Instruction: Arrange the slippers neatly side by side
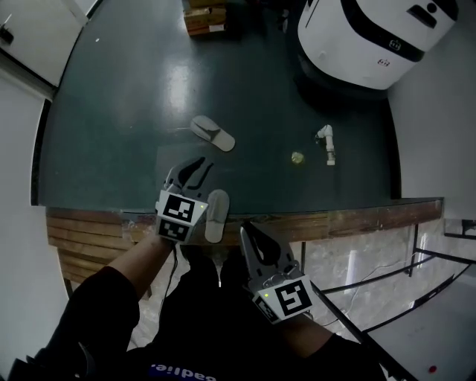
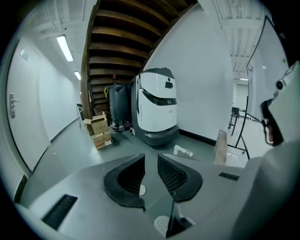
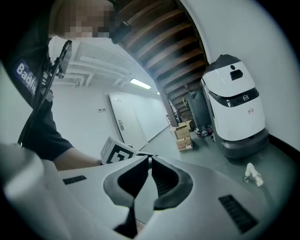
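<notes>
Two pale grey slippers lie apart on the dark green floor. One slipper (image 1: 213,133) rests further out, angled to the right. The other slipper (image 1: 216,214) lies at the floor's near edge, partly over the wooden step, just right of my left gripper's body. My left gripper (image 1: 195,164) (image 2: 151,157) hovers between the two slippers, its jaws open by a narrow gap with nothing between them. My right gripper (image 1: 244,229) (image 3: 150,159) hangs nearer to me, below the step's edge, with its jaw tips touching and nothing in them.
A big white machine (image 1: 372,37) stands at the far right and cardboard boxes (image 1: 204,16) at the back. A small white bottle-like object (image 1: 327,145) and a yellow-green scrap (image 1: 297,158) lie to the right. The wooden step edge (image 1: 335,219) bounds the floor's near side.
</notes>
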Motion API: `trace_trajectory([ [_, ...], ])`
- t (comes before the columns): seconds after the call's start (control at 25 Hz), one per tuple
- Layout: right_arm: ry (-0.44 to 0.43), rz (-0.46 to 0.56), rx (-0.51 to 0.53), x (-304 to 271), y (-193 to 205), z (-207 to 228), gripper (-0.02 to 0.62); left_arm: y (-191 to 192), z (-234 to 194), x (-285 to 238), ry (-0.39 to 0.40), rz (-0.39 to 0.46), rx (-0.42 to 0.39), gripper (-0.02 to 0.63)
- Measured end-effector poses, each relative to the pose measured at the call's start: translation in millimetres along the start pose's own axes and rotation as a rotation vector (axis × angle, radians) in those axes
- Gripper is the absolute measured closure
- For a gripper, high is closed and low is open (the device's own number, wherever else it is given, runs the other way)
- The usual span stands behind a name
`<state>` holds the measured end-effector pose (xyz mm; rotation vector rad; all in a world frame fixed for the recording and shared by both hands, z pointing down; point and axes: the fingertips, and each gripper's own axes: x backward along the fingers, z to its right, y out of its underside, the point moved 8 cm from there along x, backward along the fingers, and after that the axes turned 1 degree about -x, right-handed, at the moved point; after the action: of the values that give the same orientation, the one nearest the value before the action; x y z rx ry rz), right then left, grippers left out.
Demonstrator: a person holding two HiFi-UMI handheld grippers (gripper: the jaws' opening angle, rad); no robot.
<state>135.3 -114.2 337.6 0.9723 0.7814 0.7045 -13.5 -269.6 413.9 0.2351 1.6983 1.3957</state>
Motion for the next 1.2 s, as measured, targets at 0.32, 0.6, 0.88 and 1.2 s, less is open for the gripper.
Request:
trace_trajectory([
  [0.32,0.078,-0.062,-0.036,-21,44,2,0.595,57,-45,-69,0.04,-0.106,-0.005,0.526],
  [0.6,0.101,-0.121,-0.04,-37,77,15,0.595,109,-81,-124,0.022,-0.198,0.118,0.5],
  [0.88,0.112,-0.103,-0.088,-49,99,38,0.595,156,-110,-188,0.017,-0.277,0.15,0.456],
  [1.2,0.127,-0.135,-0.126,-63,150,67,0.595,213,-143,-261,-0.025,-0.322,0.167,0.451],
])
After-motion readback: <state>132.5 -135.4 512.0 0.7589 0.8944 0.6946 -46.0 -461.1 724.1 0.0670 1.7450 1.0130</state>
